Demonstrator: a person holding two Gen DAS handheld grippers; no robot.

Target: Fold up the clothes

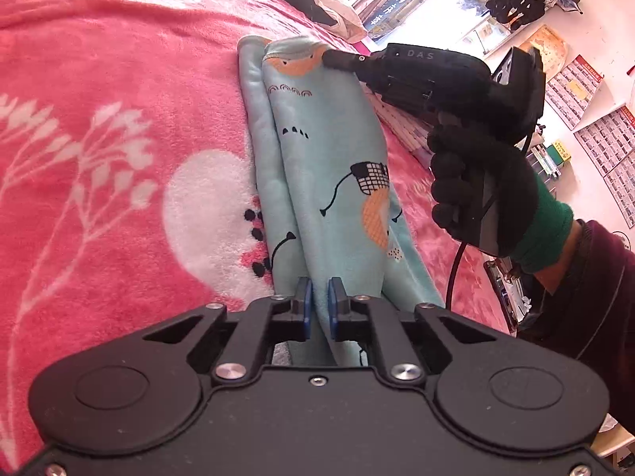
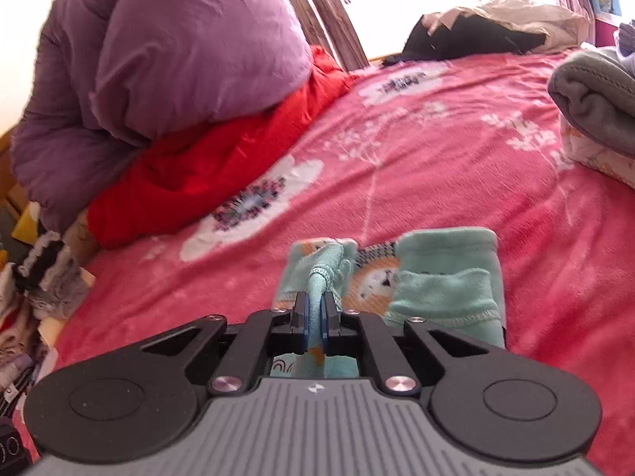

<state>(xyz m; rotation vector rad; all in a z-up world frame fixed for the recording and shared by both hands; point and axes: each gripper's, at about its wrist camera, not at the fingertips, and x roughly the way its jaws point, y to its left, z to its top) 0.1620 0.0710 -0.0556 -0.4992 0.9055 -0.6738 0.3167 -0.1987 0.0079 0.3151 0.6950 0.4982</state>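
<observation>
A light teal child's garment [image 1: 329, 150] with orange animal prints lies folded into a long strip on the pink flowered blanket [image 1: 99, 158]. My left gripper [image 1: 320, 297] is shut on its near end, with the cloth pinched between the blue pads. At the far end, my right gripper [image 1: 331, 59] bites the garment's corner, held by a black-gloved hand [image 1: 476, 182]. In the right wrist view the right gripper [image 2: 316, 309] is shut on a bunched edge of the garment [image 2: 444, 281], which is lifted slightly off the bed.
A purple puffy jacket [image 2: 178, 47] lies over a red one [image 2: 222, 158] at the far left of the bed. Folded grey clothes [image 2: 595, 95] are stacked at the right edge, and dark and cream clothes [image 2: 476, 35] at the back. The bed's edge runs along the right in the left wrist view.
</observation>
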